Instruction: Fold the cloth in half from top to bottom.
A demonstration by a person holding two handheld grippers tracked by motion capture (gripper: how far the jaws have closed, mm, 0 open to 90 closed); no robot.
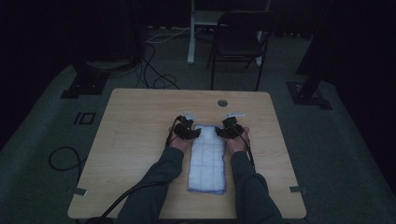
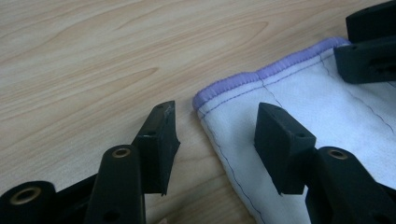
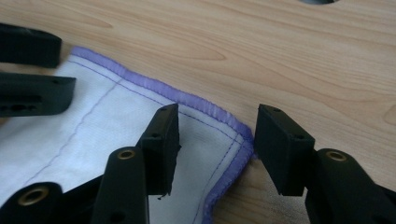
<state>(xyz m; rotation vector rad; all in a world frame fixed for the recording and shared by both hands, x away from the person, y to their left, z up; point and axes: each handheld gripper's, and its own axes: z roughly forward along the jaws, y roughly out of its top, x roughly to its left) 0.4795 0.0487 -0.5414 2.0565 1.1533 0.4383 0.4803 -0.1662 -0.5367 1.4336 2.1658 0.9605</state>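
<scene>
High view, folded white quilted cloth (image 1: 207,158) with purple hem, wooden table (image 1: 130,135), left gripper (image 1: 192,133) and right gripper (image 1: 219,131) both spread apart.

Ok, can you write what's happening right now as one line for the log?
cloth: folded flat on table | left gripper: open, astride far-left corner | right gripper: open, astride far-right corner | nothing gripped

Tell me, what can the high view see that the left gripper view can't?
High view: the person's grey sleeves, a black chair beyond the light wooden table, and the whole folded white cloth with purple stitched edging. Left gripper view: the left gripper up close, jaws open astride the cloth's corner, purple hem stitching clear. Both: cloth, table, the right gripper.
</scene>
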